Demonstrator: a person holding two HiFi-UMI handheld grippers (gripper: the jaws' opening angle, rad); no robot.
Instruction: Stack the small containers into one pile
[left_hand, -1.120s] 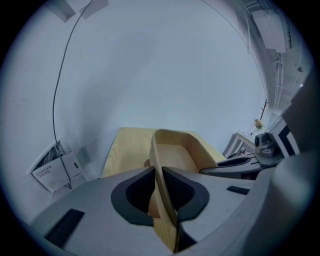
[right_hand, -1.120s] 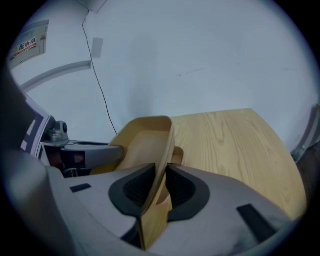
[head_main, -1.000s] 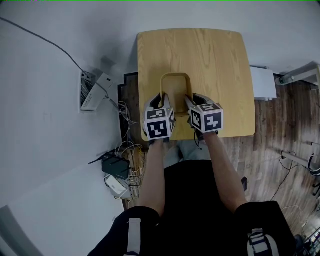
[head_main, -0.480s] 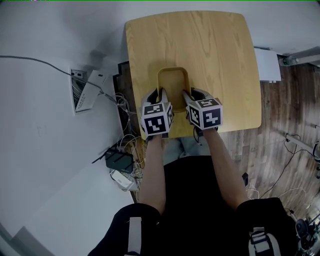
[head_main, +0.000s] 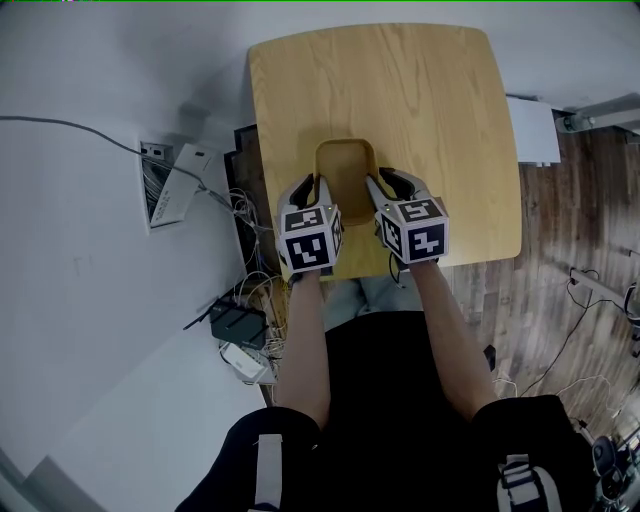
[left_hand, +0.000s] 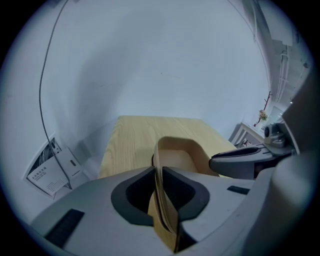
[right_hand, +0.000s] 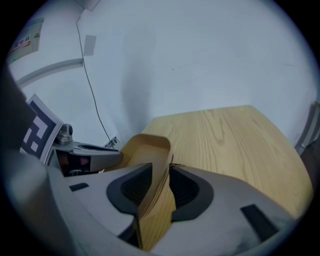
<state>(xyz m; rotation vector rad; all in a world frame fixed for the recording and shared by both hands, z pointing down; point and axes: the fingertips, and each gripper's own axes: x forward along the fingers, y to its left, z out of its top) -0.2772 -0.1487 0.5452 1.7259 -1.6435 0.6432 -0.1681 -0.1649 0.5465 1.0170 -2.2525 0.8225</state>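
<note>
Thin tan wood, light and stiff though likely slippery: my left gripper and right gripper each pinch a side wall of the containers, seemingly nested, at the table's near edge.

We're indoors, in a plain room that reads as a home corner or a small office; which of the two, I can't tell. A light wooden table with rounded corners stands close to a bare white wall. Dark wood-plank flooring runs off to the right. Down by the wall, an open white wiring box spills cables. A tangle of cords lies beside a black router-like box and a white adapter. One thin cable trails across the wall. A white boxy unit sits just right of the table.
</note>
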